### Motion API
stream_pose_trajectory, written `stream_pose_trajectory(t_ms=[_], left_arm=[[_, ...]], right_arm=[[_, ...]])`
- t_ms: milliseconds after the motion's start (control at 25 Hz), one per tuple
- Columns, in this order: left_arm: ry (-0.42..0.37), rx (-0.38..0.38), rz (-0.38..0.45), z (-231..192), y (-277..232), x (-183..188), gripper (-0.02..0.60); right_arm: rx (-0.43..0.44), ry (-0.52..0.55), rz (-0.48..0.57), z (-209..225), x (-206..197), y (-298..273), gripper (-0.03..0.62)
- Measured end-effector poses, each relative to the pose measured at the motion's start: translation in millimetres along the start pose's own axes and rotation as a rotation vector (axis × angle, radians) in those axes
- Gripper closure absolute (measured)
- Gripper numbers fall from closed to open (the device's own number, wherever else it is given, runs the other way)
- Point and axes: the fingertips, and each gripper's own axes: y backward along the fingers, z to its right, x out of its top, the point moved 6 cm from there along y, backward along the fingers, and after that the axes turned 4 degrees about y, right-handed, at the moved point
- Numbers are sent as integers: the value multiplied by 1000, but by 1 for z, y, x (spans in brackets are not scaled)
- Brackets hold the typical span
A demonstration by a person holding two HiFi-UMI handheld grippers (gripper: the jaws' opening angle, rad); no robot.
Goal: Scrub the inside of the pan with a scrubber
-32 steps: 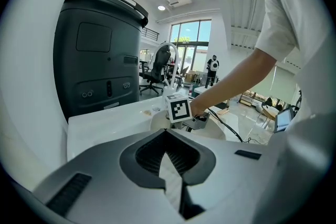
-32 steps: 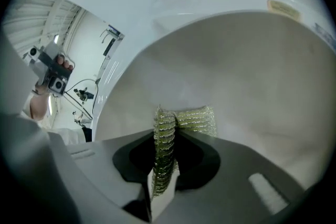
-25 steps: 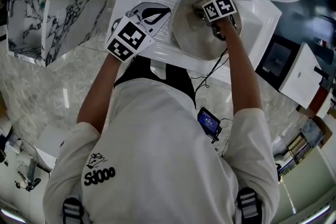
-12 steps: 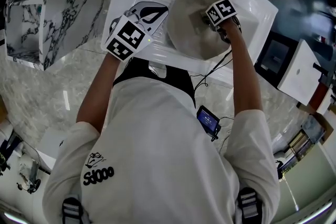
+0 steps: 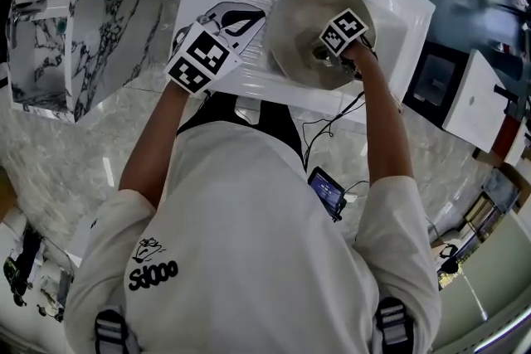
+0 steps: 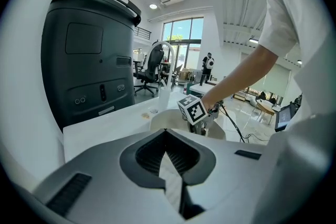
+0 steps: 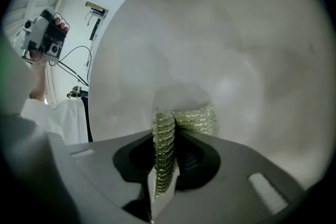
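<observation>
pan (image 5: 294, 33) ×1 | scrubber (image 7: 195, 116) ×1, pinched in right gripper (image 7: 167, 140) | left gripper (image 6: 169, 150) closed

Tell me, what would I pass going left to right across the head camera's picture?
In order: marbled cabinet → left gripper → pan → dark panel → white box.

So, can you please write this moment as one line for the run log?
right gripper: shut on scrubber, scrubber pressed on inside of pan | left gripper: shut, empty, left of pan
</observation>
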Motion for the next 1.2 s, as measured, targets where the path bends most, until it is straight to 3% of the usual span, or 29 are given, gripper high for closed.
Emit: stream_pose_trajectory(t_ms=[280, 560, 760, 960, 1080, 1200], left_arm=[[-37, -33, -8, -8, 5, 3, 575], [6, 10, 7, -10, 18, 7, 575], [51, 71, -3, -3, 18, -2, 575], [42, 88, 6, 13, 17, 2, 575], [34, 95, 18, 25, 19, 8, 575], [5, 98, 30, 34, 19, 16, 575]], right_arm=[[93, -62, 70, -23, 0, -12, 519], [181, 14, 79, -54, 26, -25, 519], [358, 12, 204, -77, 36, -11, 520], [455, 76, 295, -98, 38, 8, 522], [412, 130, 368, -108, 38, 21, 522], [250, 162, 543, -108, 42, 48, 523]])
